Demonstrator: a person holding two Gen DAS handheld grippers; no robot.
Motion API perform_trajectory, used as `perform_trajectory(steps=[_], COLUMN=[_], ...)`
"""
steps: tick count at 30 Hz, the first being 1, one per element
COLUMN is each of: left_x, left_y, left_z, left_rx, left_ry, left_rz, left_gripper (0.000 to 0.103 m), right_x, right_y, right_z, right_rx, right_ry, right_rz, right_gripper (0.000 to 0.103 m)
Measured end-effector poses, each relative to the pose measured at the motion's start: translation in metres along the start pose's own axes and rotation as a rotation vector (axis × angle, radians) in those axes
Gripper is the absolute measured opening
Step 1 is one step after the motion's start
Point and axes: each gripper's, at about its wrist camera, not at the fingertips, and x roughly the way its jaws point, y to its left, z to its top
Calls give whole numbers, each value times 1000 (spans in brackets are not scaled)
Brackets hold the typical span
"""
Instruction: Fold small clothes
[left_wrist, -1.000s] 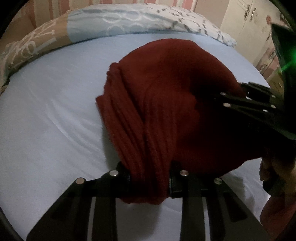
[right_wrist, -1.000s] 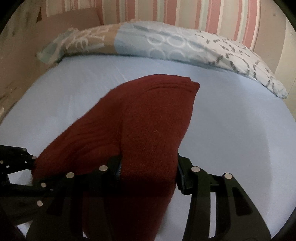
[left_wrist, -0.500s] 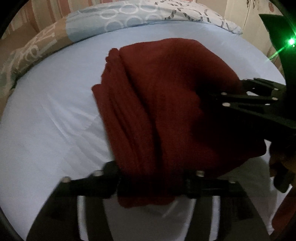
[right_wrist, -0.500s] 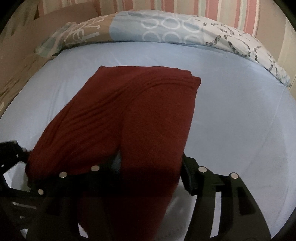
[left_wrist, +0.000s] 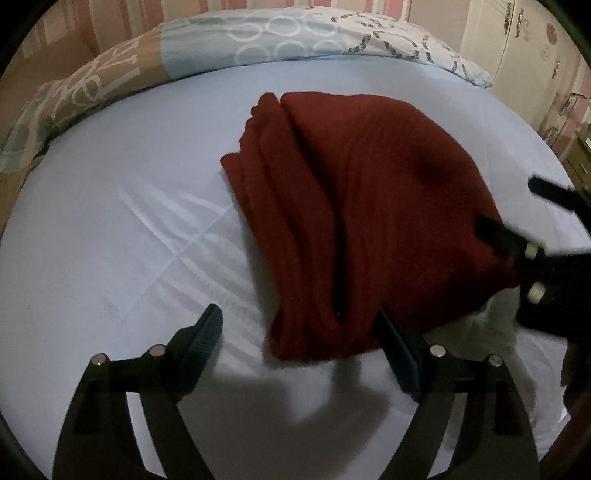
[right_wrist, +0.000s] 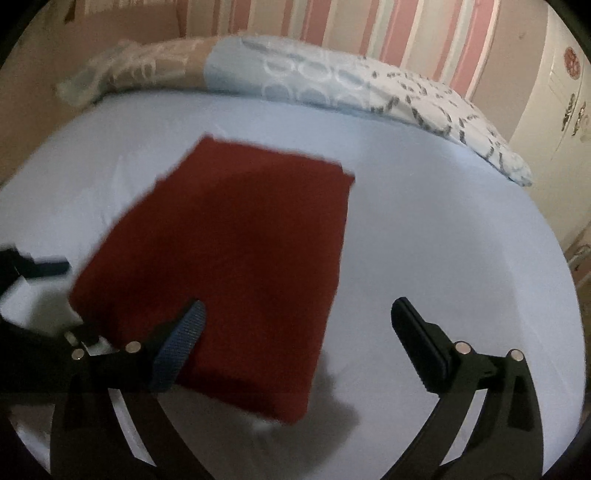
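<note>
A dark red knit garment (left_wrist: 362, 206) lies folded on the light blue bed sheet (left_wrist: 110, 240). My left gripper (left_wrist: 301, 332) hovers at its near corner with jaws opening wide. The corner sits between the fingers, and neither pad presses it. In the right wrist view the garment (right_wrist: 240, 258) forms a flat rectangle. My right gripper (right_wrist: 301, 328) stands over its near edge, jaws opening. Its left fingertip (right_wrist: 188, 328) is above the cloth and the right one is over bare sheet. Each gripper shows at the edge of the other's view: the right gripper (left_wrist: 532, 251) and the left gripper (right_wrist: 33, 266).
A patterned duvet (left_wrist: 258, 40) is bunched along the far side of the bed, against a striped wall (right_wrist: 369, 26). A white wardrobe (left_wrist: 524, 48) stands to the right. Bare sheet stretches left and right of the garment.
Both grippers have let go of the red garment and spread their jaws wide. The garment has dropped flat onto the sheet, and both grippers have drawn back a little.
</note>
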Motion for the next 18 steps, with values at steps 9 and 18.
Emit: perform_trajectory(steps=[9, 18], left_x=[10, 11], left_y=[19, 19], left_z=[-17, -18], left_rx=[-44, -17], left_ry=[10, 6], left_rz=[1, 16], left_gripper=[98, 102], right_x=[34, 40], right_y=[-2, -8], right_z=[-29, -31], right_rx=[-3, 18], right_ry=[85, 93], right_rz=[-80, -57], right_gripper=[100, 100])
